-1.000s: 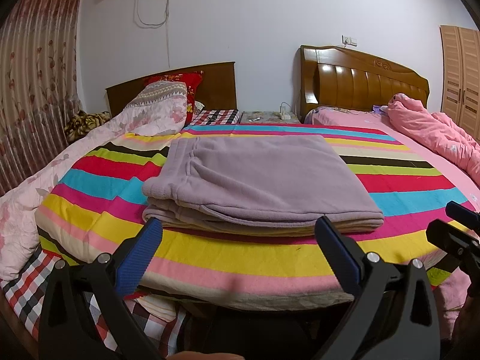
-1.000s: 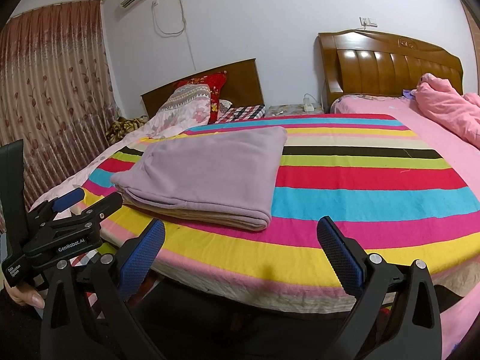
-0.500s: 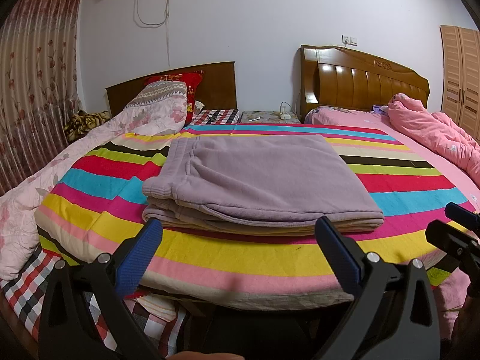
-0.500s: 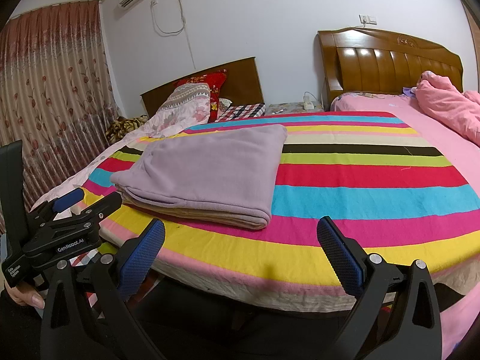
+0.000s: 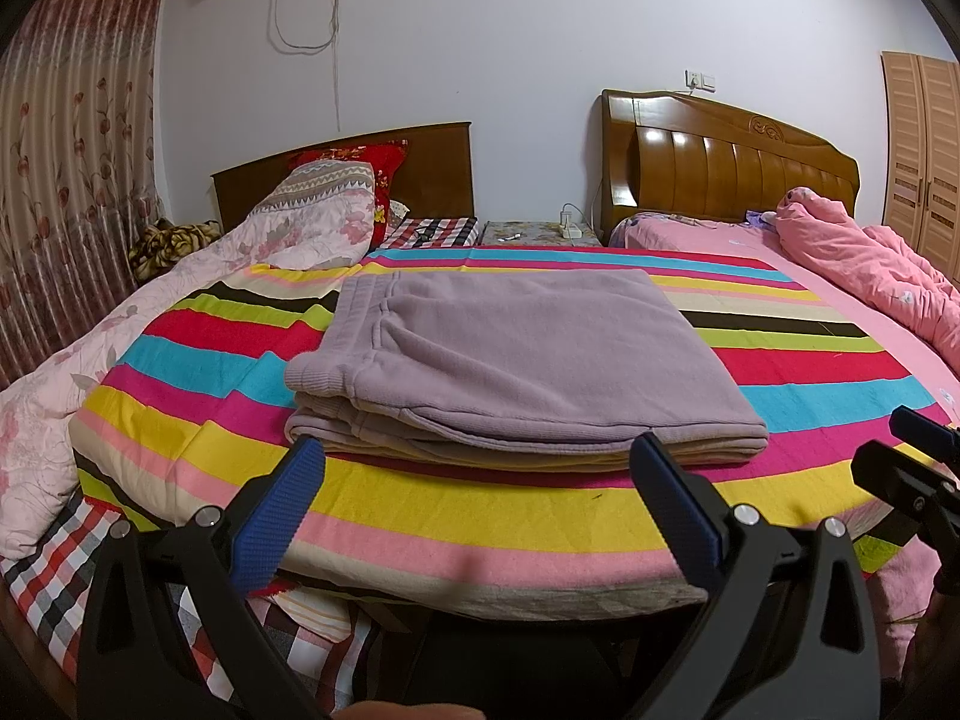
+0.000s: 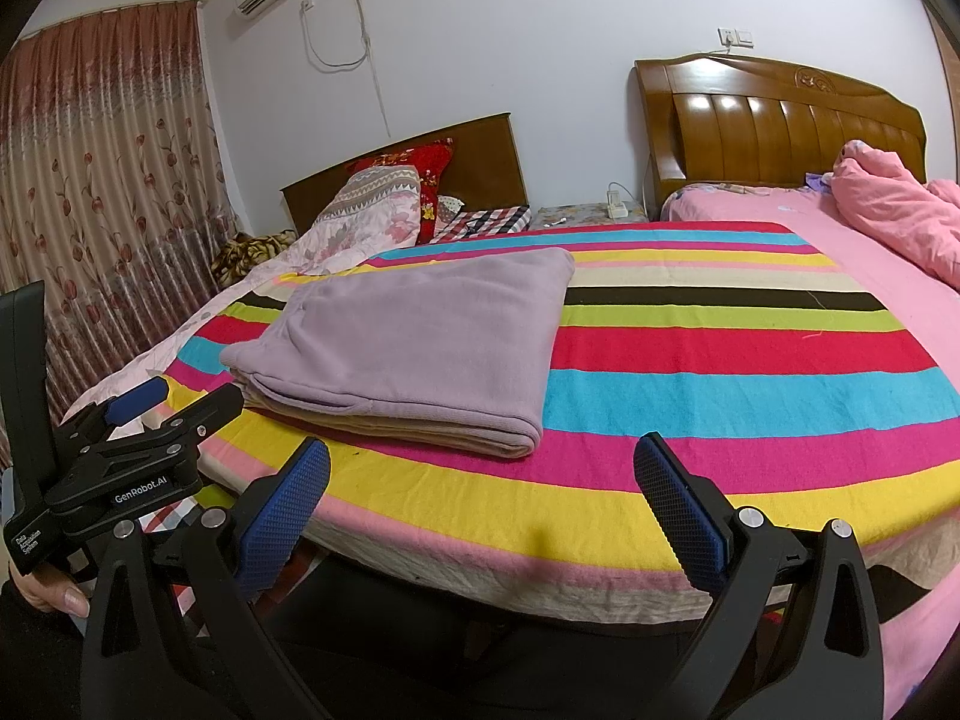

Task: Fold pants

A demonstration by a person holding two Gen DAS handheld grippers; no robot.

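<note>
- Nearest the lens, the left tool (image 5: 477,468) stood with its blue-padded fingers spread wide and empty, held off the near edge of the bed (image 5: 492,564).
- Alongside it, the right tool (image 6: 480,468) was likewise spread wide and gripping nothing, well short of the cloth.
- Just beyond, the striped blanket (image 6: 720,396) covered the mattress, giving a soft, yielding surface under any push.
- On its left part lay the lilac pants (image 5: 516,360), already in a flat, stacked rectangle with the ribbed waistband at the left edge; the fold looked finished or nearly so.
- Thick fleece of this kind was judged soft, limp and light, not slippery, and likely to sag if lifted by one corner.
- A hold at the two near corners of the folded edge, pinching all layers together, seemed the safest.
- Farther back, a pink quilt (image 6: 888,210) and the headboard (image 6: 780,120) closed the scene.
</note>
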